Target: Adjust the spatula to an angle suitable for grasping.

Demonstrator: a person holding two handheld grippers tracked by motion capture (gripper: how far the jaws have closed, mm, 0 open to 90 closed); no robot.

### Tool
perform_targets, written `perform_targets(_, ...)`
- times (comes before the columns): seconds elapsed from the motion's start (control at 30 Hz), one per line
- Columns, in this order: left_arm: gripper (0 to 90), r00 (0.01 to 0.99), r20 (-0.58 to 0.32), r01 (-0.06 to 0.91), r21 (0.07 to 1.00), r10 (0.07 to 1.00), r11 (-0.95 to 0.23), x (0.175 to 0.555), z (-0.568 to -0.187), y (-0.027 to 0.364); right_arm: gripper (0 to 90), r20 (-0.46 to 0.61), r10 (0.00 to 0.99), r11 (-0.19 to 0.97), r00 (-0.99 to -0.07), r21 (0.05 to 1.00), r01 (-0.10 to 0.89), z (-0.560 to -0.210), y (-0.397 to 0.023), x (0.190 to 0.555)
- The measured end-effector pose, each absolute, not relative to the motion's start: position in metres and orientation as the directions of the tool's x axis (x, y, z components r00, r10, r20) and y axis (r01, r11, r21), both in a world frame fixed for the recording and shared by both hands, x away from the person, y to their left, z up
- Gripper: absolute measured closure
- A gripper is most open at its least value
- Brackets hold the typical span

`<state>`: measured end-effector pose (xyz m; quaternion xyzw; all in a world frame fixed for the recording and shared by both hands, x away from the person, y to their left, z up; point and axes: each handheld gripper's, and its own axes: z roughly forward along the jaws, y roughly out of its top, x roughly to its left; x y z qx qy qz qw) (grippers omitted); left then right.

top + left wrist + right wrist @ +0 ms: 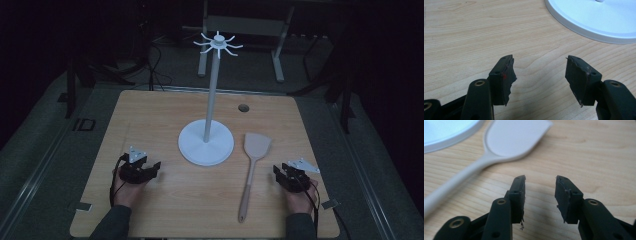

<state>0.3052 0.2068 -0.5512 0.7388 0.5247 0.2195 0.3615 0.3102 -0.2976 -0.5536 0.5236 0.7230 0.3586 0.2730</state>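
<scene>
- The spatula [252,170] lies flat on the wooden surface [150,115], blade away from the person, handle running toward the near edge; nothing touches it.
- In the right gripper view its pale blade [516,138] sits ahead and to the left of the fingers.
- The right gripper [284,172] rests just beside the spatula's handle, fingers [517,195] parted with bare wood between them.
- The white stand [206,142], a round base with a tall post topped by hooks, is just left of the blade.
- The left gripper [152,169] sits near the stand's base, well apart from the spatula, fingers [504,77] spread wide and gripping nothing.
</scene>
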Motion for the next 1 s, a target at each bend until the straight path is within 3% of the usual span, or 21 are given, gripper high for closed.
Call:
perform_targets(0.33, 40.2, 0.353, -0.057, 0.616, 0.766, 0.934, -0.186, 0.305, -0.551, 0.208, 69.4, -0.055, 0.928, 0.255, -0.368, 0.814, 0.522, -0.536, -0.283, 0.294)
perform_targets(0.57, 40.2, 0.351, -0.058, 0.615, 0.767, 0.935, -0.184, 0.304, -0.551, 0.208, 89.2, 0.005, 0.896, 0.26, -0.443, 0.804, 0.535, -0.535, -0.277, 0.285)
perform_targets(1.0, 40.2, 0.348, -0.062, 0.613, 0.77, 0.935, -0.177, 0.304, -0.55, 0.209, 90.0, -0.024, 0.802, 0.413, -0.596, 0.743, 0.526, -0.554, -0.244, 0.268)
